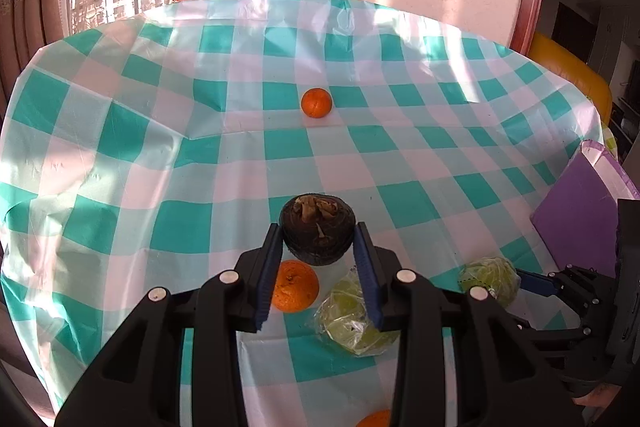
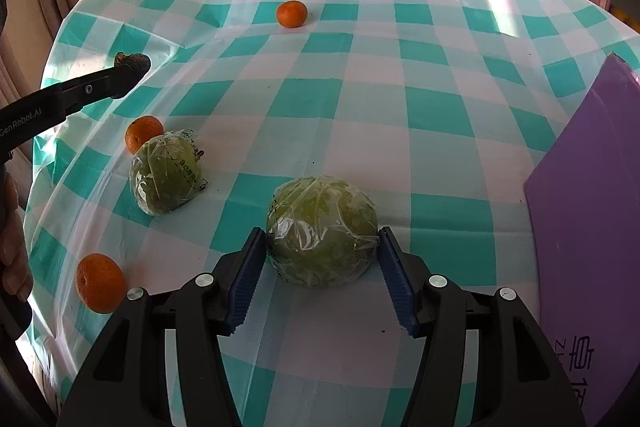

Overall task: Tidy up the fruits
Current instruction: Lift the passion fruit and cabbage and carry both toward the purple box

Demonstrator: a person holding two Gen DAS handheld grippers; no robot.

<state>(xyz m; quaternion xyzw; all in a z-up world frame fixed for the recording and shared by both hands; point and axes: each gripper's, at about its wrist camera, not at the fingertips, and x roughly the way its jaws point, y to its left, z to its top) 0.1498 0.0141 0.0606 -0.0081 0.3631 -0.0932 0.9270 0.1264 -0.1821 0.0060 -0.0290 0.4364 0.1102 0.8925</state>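
Note:
My left gripper (image 1: pixel 317 241) is shut on a dark brown round fruit (image 1: pixel 317 227) with a dried top, held above the table. In the right wrist view the same fruit (image 2: pixel 134 61) shows at the left gripper's tip. My right gripper (image 2: pixel 322 243) has both pads against a plastic-wrapped green fruit (image 2: pixel 322 231) that rests on the checked cloth. A second wrapped green fruit (image 2: pixel 166 173) lies to the left, with an orange (image 2: pixel 143 133) behind it. Another orange (image 2: pixel 100 283) lies near left and one (image 2: pixel 292 13) far back.
A purple box (image 2: pixel 592 211) stands at the right edge of the table; it also shows in the left wrist view (image 1: pixel 576 215). The teal and white checked tablecloth (image 2: pixel 360 87) covers a round table. Curtains and a window are behind.

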